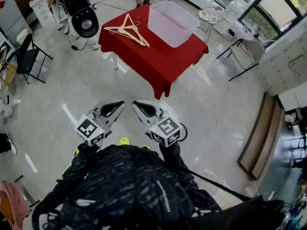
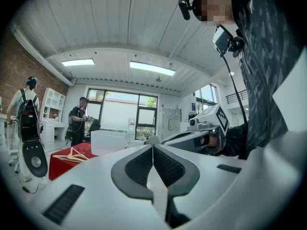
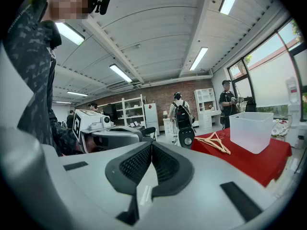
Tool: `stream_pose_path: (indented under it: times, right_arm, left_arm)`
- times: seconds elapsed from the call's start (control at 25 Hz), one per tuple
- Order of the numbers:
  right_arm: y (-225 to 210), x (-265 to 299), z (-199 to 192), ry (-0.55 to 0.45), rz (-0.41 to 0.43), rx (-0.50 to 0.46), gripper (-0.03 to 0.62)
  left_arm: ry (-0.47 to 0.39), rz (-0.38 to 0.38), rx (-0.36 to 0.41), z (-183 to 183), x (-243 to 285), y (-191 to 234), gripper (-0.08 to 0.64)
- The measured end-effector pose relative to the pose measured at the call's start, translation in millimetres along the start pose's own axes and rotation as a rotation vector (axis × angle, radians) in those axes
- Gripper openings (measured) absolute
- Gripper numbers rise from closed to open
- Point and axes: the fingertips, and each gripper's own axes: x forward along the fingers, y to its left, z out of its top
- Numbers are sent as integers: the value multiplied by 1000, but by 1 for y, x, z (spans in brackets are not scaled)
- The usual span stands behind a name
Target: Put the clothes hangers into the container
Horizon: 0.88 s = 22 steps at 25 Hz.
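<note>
Hovering far from hangers (image 1: 128, 29) — left gripper (image 1: 120, 104), right gripper (image 1: 137, 105) both closed tight (empty).

A tabletop (image 1: 158, 49) draped in a red cloth (image 1: 165, 75) that hangs over its edges carries a small pile of wooden hangers (image 1: 128, 30) near its left corner and, apart from them toward the far right edge, an upright clear plastic container (image 1: 165, 30).

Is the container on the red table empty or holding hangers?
Empty: nothing shows inside the container; the hangers lie on the tablecloth, apart from it.
</note>
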Motion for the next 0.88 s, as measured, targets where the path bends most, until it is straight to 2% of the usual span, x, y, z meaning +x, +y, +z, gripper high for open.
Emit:
stream_pose_path:
  times: [0.24, 0.48, 0.64, 0.88]
  right_arm:
    - [6, 3, 0, -1, 6, 2, 17]
    - [13, 15, -11, 58, 39, -11, 15]
    - [19, 30, -20, 118, 28, -51, 15]
    - [18, 50, -20, 121, -12, -65, 15]
  left_arm:
    - [-1, 4, -9, 0, -8, -2, 11]
    - [3, 13, -13, -4, -14, 8, 11]
    - [2, 13, -19, -9, -23, 16, 11]
    - [15, -6, -30, -14, -34, 33, 11]
